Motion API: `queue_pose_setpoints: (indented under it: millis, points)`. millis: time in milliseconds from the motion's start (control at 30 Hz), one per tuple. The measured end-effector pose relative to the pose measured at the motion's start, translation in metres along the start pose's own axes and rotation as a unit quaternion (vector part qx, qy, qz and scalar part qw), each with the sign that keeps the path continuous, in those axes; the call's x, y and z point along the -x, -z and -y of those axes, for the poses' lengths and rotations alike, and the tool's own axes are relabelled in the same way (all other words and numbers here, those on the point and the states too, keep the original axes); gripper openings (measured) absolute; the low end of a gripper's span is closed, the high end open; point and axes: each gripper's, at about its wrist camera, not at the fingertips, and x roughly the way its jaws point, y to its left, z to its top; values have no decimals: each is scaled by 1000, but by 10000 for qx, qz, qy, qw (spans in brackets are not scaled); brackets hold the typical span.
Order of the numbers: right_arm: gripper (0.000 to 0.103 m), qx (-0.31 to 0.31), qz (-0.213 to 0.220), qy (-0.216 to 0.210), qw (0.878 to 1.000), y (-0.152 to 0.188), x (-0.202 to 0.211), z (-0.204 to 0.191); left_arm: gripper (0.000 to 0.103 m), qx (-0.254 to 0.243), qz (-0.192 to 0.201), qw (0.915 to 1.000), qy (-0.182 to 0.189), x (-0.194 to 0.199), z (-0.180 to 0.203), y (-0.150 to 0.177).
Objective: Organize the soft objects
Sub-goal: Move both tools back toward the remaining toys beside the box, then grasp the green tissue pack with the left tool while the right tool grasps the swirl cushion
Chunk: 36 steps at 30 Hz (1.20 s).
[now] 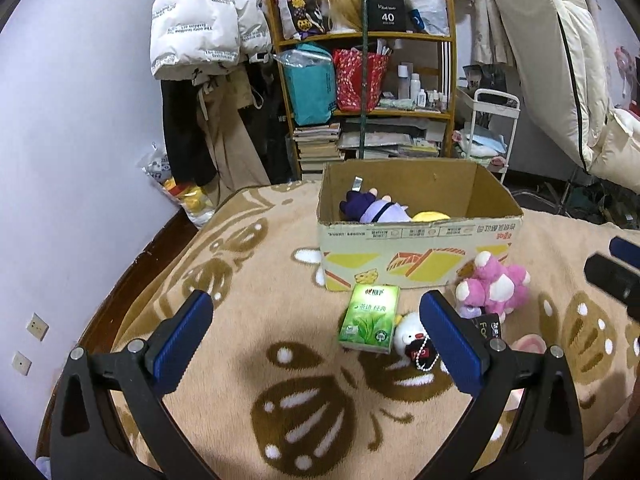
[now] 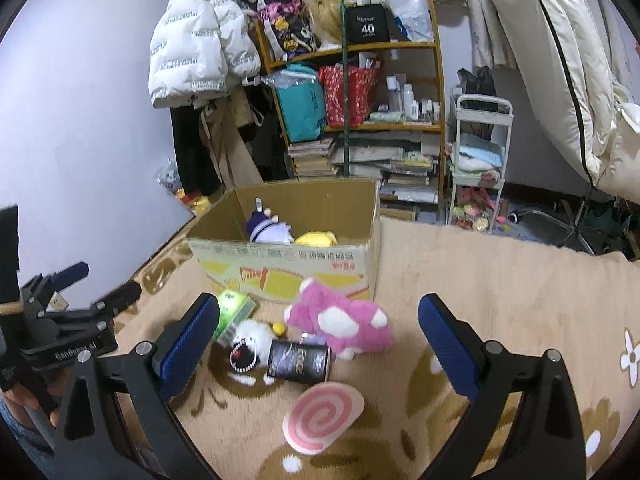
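A cardboard box (image 1: 420, 256) stands open on the beige patterned blanket and also shows in the right wrist view (image 2: 280, 264). Inside lie a purple doll (image 1: 372, 208) and a yellow plush (image 1: 430, 216). In front of it lie a pink plush (image 2: 340, 322), a white fluffy plush (image 2: 250, 338), a pink swirl cushion (image 2: 322, 416), a green tissue pack (image 1: 370, 316) and a black pack (image 2: 298, 362). My left gripper (image 1: 316, 340) is open and empty, short of the tissue pack. My right gripper (image 2: 320, 344) is open and empty, above the swirl cushion.
The blanket (image 1: 240, 280) covers a bed whose left edge meets a lilac wall (image 1: 80, 160). Beyond stand a cluttered wooden shelf (image 1: 368, 80), hanging coats (image 1: 208, 40) and a white trolley (image 2: 478, 160). The left gripper shows in the right wrist view (image 2: 72, 320).
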Motion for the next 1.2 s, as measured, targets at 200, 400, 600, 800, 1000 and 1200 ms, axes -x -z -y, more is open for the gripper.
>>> queue_pose_setpoints:
  millis: [200, 400, 600, 800, 1000, 1200]
  points:
    - [103, 13, -389, 38, 9992, 11, -16, 1, 102, 23, -339, 9994, 59, -18, 0, 0]
    - [103, -179, -881, 6, 9959, 22, -35, 8, 102, -47, -712, 9974, 69, -41, 6, 3]
    - [103, -153, -1270, 19, 9918, 30, -54, 8, 102, -170, -1016, 9946, 88, -65, 16, 3]
    - [103, -325, -1635, -19, 9860, 38, -66, 14, 102, -295, -1407, 9896, 81, -92, 26, 6]
    - [103, -416, -2062, -103, 9776, 47, -83, 20, 102, -334, -1758, 9838, 69, -118, 34, 10]
    - [103, -495, -2397, -183, 9694, 54, -98, 23, 102, -302, -1848, 9823, -48, -137, 38, 11]
